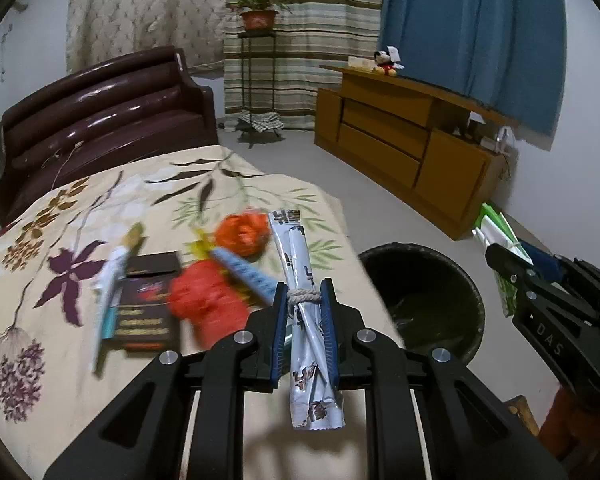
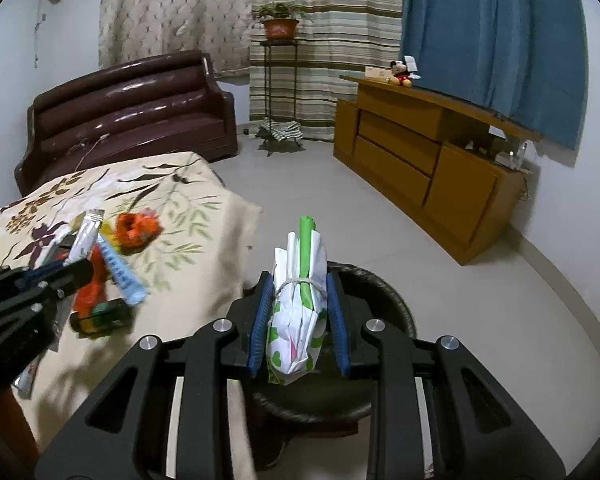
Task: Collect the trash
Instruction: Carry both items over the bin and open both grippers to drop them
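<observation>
Two loads going binward: I'm clamping a silver wrapper [image 1: 305, 320] in my left hand-held gripper [image 1: 304, 300], a green-printed bundle [image 2: 298, 320] in my right hand-held gripper [image 2: 298, 304], needing release over the bin [image 2: 380, 292].

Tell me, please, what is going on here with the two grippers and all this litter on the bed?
A person is clearing trash off the bed with a gripper in each hand. The left gripper is shut on a silver wrapper tied with string. The right gripper is shut on a green-and-white wrapper, above the dark bin beside the bed. Orange wrappers, a blue packet and a dark box lie on the bedspread.
</observation>
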The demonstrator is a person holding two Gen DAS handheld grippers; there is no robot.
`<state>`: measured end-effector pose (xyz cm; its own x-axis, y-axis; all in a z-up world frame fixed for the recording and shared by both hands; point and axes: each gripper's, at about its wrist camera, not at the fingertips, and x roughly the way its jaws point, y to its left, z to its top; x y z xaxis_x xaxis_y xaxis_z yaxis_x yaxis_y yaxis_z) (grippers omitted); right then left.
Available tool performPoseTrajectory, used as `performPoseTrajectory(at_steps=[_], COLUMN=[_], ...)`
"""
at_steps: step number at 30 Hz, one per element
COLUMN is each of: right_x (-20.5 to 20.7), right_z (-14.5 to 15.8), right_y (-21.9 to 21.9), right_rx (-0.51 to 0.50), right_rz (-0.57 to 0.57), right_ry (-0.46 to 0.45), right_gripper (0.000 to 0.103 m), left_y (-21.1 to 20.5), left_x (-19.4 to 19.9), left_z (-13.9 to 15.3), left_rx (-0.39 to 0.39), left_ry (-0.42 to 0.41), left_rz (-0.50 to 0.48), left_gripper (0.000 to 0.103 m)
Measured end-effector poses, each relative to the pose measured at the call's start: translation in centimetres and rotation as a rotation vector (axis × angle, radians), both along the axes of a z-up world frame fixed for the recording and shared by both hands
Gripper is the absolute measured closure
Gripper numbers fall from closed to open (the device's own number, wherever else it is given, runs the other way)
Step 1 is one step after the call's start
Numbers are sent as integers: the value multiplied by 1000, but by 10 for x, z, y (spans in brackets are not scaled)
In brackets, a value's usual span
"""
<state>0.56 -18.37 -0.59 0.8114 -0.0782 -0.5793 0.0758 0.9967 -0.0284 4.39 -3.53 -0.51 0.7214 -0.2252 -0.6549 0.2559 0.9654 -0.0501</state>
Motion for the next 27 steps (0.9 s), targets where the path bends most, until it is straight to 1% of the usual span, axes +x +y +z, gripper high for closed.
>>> performPoseTrajectory(at_steps=[10,20,23,26,27], right_x=[22,39,42,45,45], right_z=[-20,-35,-39,-43,-44], right_y=[-40,-64,-69,-73,-74], right_rx=[16,38,45,46,48], right_rz=[-27,-34,-36,-36,-37], right_ry=[14,23,25,31,33], right_gripper=[76,75,75,75,75], left_y=[-57,-93,-98,-101,-101], left_x=[26,46,50,53,54], left_z=[-18,-25,-28,-31,-32], left_rx=[52,84,94,108,112], left_ry=[31,43,48,62,64], left_rz=[-35,-52,-50,-48,-45], left_gripper=[86,85,85,83,80])
